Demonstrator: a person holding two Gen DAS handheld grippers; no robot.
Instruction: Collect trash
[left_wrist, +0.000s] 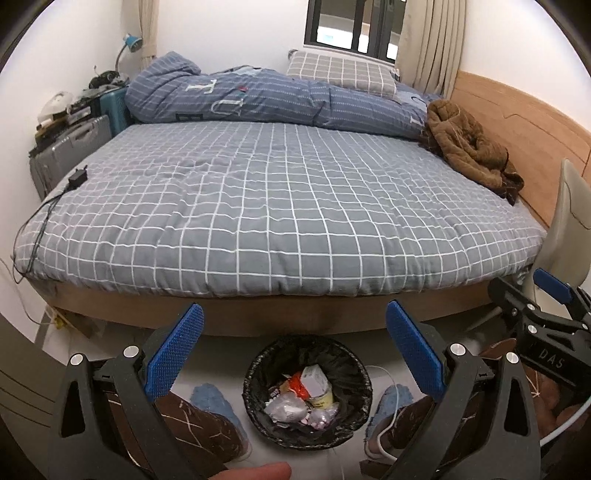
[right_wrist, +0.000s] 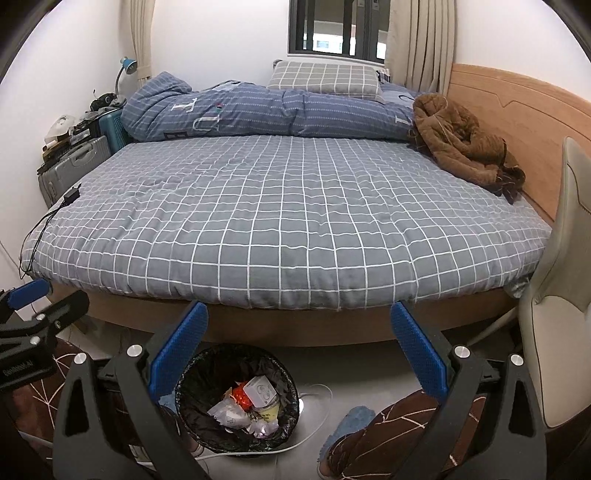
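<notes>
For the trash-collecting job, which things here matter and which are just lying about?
Job:
- trash bin with black liner, on the floor
- wrappers and a small carton inside it
- left hand-held gripper and right hand-held gripper, both open and empty

Lying about:
- brown jacket
- charger
- pillow

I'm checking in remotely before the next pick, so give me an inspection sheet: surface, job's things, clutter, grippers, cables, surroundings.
Surface: bed with grey checked sheet; no loose trash seen on it.
Job's things: trash bin with black liner on the floor by the bed's near edge, holding wrappers, a small white box and a red item.
Clutter: brown jacket by the headboard; rolled blue duvet; pillow.
Grippers: left gripper open, empty; right gripper open, empty.
Cables: black charger with cord trailing over the bed's left edge; white cable on the floor around the bin.
Surroundings: suitcases, blue lamp, window, chair.
</notes>
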